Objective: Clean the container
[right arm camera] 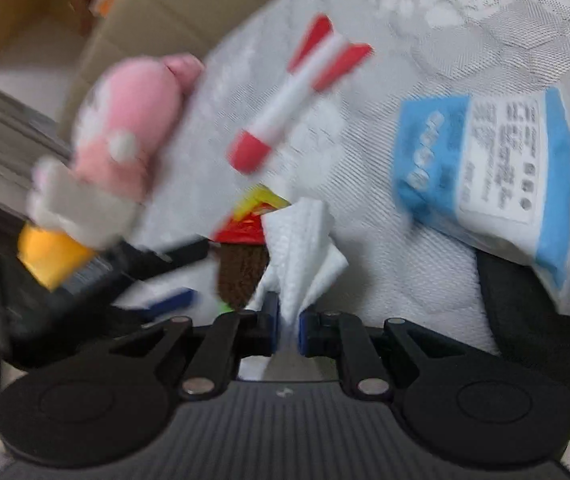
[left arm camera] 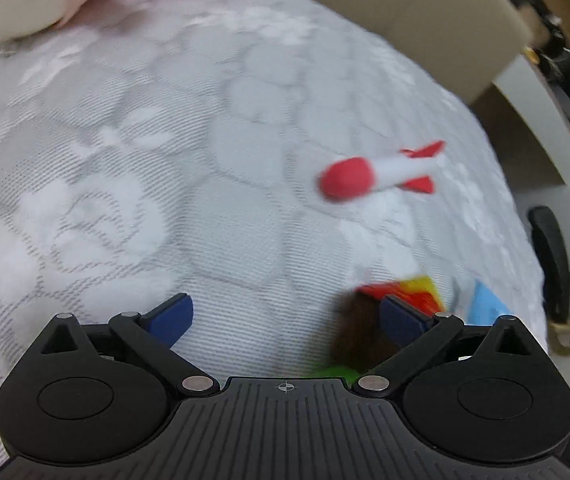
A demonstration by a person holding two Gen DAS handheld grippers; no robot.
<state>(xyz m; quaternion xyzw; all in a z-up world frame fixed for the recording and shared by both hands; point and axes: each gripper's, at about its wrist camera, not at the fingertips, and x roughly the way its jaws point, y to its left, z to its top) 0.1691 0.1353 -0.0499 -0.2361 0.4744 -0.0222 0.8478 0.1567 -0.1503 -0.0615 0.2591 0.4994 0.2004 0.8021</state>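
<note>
Right tool (right arm camera: pixel 287 326) pinches white wipe (right arm camera: pixel 301 248) | left tool (left arm camera: pixel 285 320) wide, empty | wipes pack (right arm camera: pixel 497 176) right-view only

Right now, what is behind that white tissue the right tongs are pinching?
Behind the crumpled white tissue a brown, red and yellow toy pokes out; its remainder is covered.

The left gripper (left arm camera: pixel 287 320) points steeply down with its jaws spread wide — nothing lies between the blue pads (left arm camera: pixel 171 318). The right gripper (right arm camera: pixel 288 326) also tilts downward, its jaws drawn nearly together and pinching a crumpled white tissue (right arm camera: pixel 305 240) that stands up from between the pads (right arm camera: pixel 272 316).
</note>
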